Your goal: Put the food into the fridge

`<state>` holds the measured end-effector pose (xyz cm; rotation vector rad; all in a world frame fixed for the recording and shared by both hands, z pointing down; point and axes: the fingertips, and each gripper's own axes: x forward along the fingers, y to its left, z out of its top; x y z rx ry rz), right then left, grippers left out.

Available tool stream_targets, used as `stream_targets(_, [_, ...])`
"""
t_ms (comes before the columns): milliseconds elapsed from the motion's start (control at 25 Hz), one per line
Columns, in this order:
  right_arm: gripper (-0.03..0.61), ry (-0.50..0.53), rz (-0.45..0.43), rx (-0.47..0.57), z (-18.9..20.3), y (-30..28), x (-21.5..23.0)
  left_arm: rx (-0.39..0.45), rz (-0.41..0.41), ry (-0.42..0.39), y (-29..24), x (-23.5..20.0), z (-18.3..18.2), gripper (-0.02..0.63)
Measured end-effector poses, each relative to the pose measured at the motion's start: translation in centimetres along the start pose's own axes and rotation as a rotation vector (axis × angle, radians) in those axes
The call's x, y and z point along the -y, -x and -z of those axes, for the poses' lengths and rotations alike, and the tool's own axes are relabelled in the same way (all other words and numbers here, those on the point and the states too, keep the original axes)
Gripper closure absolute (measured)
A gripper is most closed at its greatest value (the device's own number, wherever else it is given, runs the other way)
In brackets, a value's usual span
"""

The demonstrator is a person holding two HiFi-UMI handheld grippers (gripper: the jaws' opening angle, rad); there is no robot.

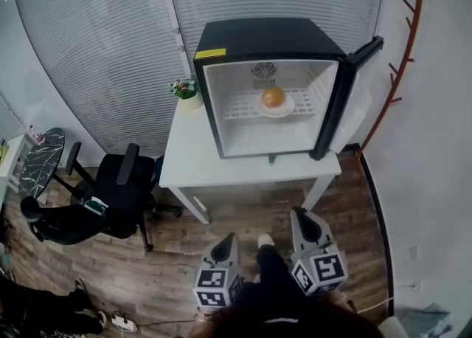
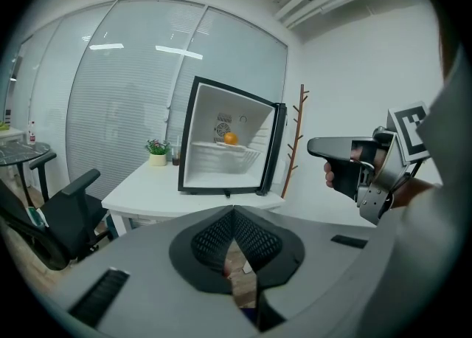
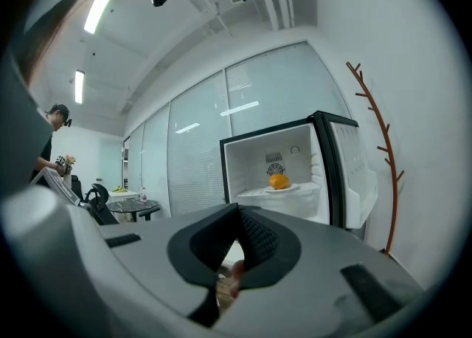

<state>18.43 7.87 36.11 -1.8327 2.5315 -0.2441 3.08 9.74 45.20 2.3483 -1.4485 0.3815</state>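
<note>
A small black fridge (image 1: 265, 38) stands open on a white table (image 1: 192, 159), its door (image 1: 346, 100) swung out to the right. On its wire shelf a round orange food (image 1: 273, 97) lies on a white plate (image 1: 284, 110). Both gripper views show the orange food (image 2: 231, 138) (image 3: 278, 181) well ahead. My left gripper (image 1: 223, 246) and right gripper (image 1: 302, 218) hang low over the wooden floor in front of the table, away from the fridge. The left gripper (image 2: 234, 215) is shut and holds nothing. The right gripper (image 3: 237, 211) is shut and holds nothing too.
A black office chair (image 1: 110, 196) stands left of the table. A potted plant (image 1: 184, 89) sits on the table beside the fridge. A red-brown coat rack (image 1: 402, 56) leans along the right wall. A round marble table (image 1: 40, 159) is at far left. A person (image 3: 51, 137) stands far off.
</note>
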Motion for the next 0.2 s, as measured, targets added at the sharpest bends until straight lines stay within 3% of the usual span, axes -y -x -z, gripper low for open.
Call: stream_targets(200, [0.584,-0.009,-0.008,0.011,-0.03,0.44,-0.25,-0.011,0.017,0.022,0.32,0.47,0.95,0.615])
